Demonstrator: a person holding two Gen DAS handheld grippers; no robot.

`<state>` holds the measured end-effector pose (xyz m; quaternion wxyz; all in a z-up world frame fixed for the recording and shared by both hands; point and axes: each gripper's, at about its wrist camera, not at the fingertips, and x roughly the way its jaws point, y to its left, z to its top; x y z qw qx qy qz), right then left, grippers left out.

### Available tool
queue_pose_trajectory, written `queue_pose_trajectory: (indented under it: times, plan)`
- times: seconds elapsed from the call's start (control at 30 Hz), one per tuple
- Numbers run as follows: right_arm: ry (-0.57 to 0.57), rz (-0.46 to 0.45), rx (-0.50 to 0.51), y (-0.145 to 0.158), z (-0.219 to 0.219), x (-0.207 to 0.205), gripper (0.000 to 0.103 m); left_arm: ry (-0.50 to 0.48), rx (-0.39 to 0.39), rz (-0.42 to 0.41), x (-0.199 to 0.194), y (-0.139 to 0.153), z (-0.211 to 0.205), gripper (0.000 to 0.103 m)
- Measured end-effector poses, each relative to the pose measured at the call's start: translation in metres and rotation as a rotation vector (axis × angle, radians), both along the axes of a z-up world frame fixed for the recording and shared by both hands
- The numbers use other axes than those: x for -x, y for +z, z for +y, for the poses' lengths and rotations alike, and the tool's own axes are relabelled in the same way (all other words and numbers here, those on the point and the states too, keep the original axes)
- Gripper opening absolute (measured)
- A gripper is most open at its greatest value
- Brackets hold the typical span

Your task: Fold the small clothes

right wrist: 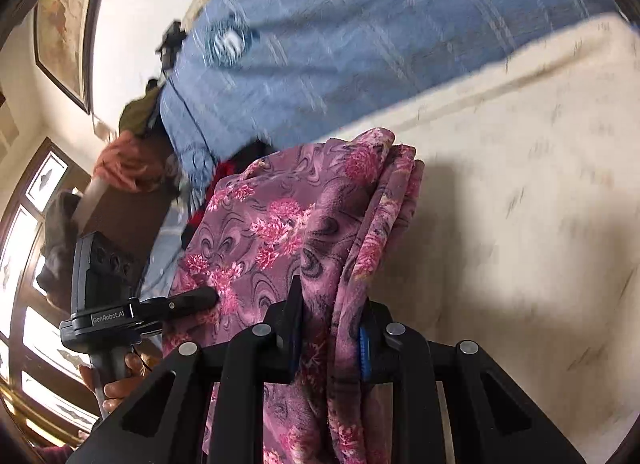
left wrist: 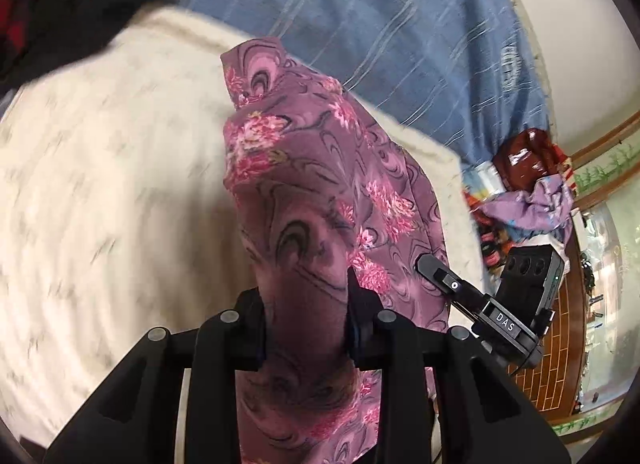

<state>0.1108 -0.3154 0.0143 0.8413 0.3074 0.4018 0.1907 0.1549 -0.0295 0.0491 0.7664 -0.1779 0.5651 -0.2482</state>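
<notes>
A purple garment with pink flowers (left wrist: 320, 168) hangs bunched between both grippers, lifted above a cream blanket (left wrist: 100, 184). My left gripper (left wrist: 306, 304) is shut on one part of the garment. My right gripper (right wrist: 332, 324) is shut on a folded, layered edge of the same garment (right wrist: 280, 224). The right gripper also shows in the left wrist view (left wrist: 436, 270), its fingertips against the cloth. The left gripper shows in the right wrist view (right wrist: 200, 296), held by a hand, also at the cloth.
A blue striped sheet (left wrist: 380, 24) lies beyond the cream blanket (right wrist: 520, 184). A black and red cloth (left wrist: 72, 4) lies at the far left. A pile of clothes (left wrist: 528, 184) sits at the right, by a wall and a window (right wrist: 24, 264).
</notes>
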Motion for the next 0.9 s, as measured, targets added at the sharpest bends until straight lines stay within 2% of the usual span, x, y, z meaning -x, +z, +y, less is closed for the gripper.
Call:
queue_pose_trajectory:
  times: [0.07,0.13,0.2,0.33,0.47,0.63,0.67,0.7,0.73,0.77,0.8,0.9]
  plan:
    - [0.007,0.036,0.019,-0.019,0.011,0.006,0.022,0.014,-0.018,0.041,0.005,-0.023,0.006,0.028]
    - [-0.002,0.05,0.048,-0.032,0.017,0.009,0.023,0.033,-0.006,0.069,0.006,-0.042,0.012,0.033]
    - [-0.015,0.042,0.066,-0.039,0.015,0.013,0.031,0.042,0.042,0.084,0.005,-0.049,0.018,0.036]
    - [-0.004,0.062,0.091,-0.029,0.007,0.011,0.038,-0.008,0.046,0.034,-0.003,-0.029,0.028,0.036]
    - [-0.077,-0.004,0.068,-0.003,-0.016,0.003,0.038,0.039,0.055,-0.025,-0.044,-0.008,0.038,0.061]
    - [-0.089,0.008,0.063,0.001,-0.012,-0.038,0.038,0.046,0.048,0.011,-0.098,-0.013,0.022,0.061]
    - [-0.079,0.014,0.079,-0.001,-0.007,-0.048,0.038,0.044,0.045,0.028,-0.108,-0.019,0.017,0.059]
    - [-0.062,0.017,0.095,-0.003,-0.002,-0.055,0.033,0.031,0.048,0.039,-0.115,-0.023,0.011,0.047]
    - [-0.047,0.021,0.116,-0.004,0.003,-0.06,0.028,0.017,0.049,0.04,-0.117,-0.023,0.007,0.03]
    - [-0.031,0.023,0.148,-0.006,0.008,-0.064,0.007,-0.016,0.03,0.041,-0.123,-0.025,-0.003,0.004]
    - [-0.01,0.015,0.172,-0.005,0.012,-0.068,0.005,-0.035,-0.007,0.027,-0.129,-0.024,-0.01,0.005]
    - [-0.023,-0.038,0.198,0.002,0.015,-0.066,0.004,-0.016,-0.157,-0.108,-0.14,-0.017,-0.01,0.003]
